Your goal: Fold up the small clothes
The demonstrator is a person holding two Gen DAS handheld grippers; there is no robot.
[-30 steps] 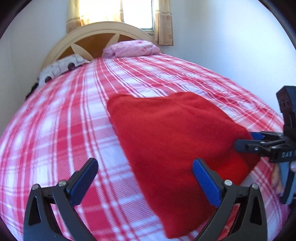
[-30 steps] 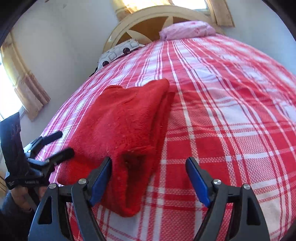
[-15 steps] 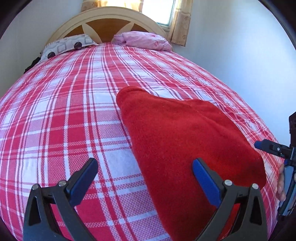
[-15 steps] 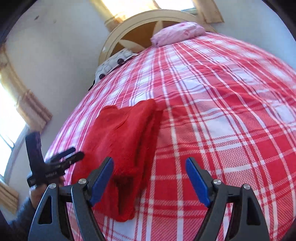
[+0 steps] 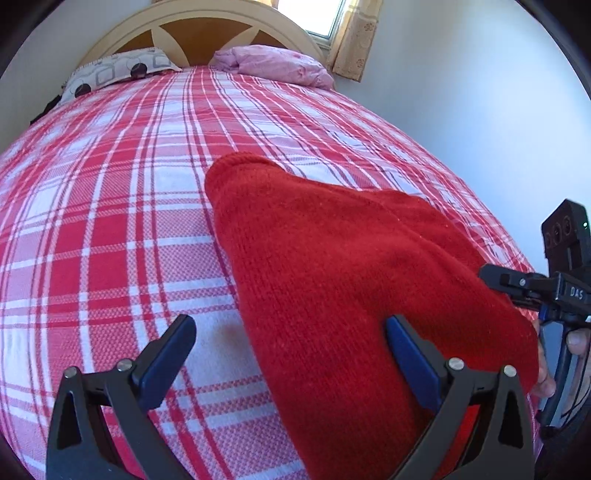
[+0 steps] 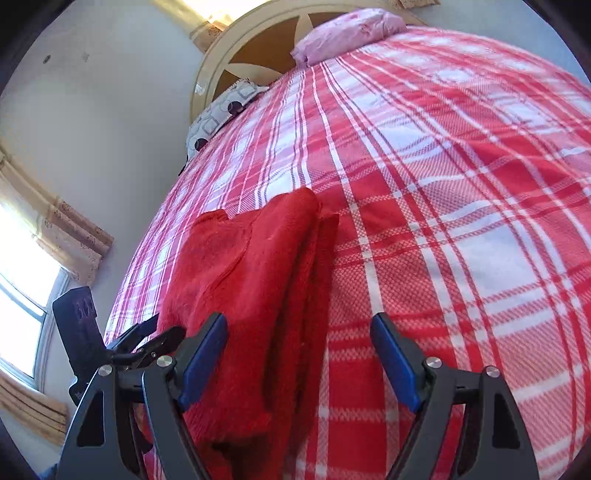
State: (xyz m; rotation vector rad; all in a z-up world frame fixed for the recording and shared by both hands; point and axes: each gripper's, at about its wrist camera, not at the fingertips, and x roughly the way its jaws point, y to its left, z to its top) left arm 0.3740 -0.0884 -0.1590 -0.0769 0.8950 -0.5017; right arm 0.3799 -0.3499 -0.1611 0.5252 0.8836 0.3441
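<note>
Down at six o'clock in my left wrist view, my left gripper (image 5: 290,360) hangs with its blue-padded fingers (image 5: 166,356) spread wide, nothing between them. The left pad sits over bare checked cloth, the right pad over the near end of the red knit garment (image 5: 351,277). That garment lies folded on the red-and-white plaid bedspread (image 5: 110,221), running from about five o'clock up toward the centre, its rounded far corner pointing to twelve. At three o'clock my right gripper (image 5: 513,286) comes in from the side at the garment's edge; from this angle I cannot tell how its jaws stand.

Over in the right wrist view the answer is plain: my right gripper (image 6: 299,362) is parted wide and holds nothing, its left finger over the garment (image 6: 251,288), its right finger over the plaid bedspread (image 6: 461,221). The garment shows stacked layers along its right edge here. At eight o'clock my other gripper (image 6: 147,338) sits just beside the fabric's left edge.

Farther up, at twelve o'clock, a grey patterned pillow (image 5: 114,70) and a pink pillow (image 5: 273,62) rest against the arched headboard (image 5: 207,22), with a curtain (image 5: 356,40) beside the window beyond.
</note>
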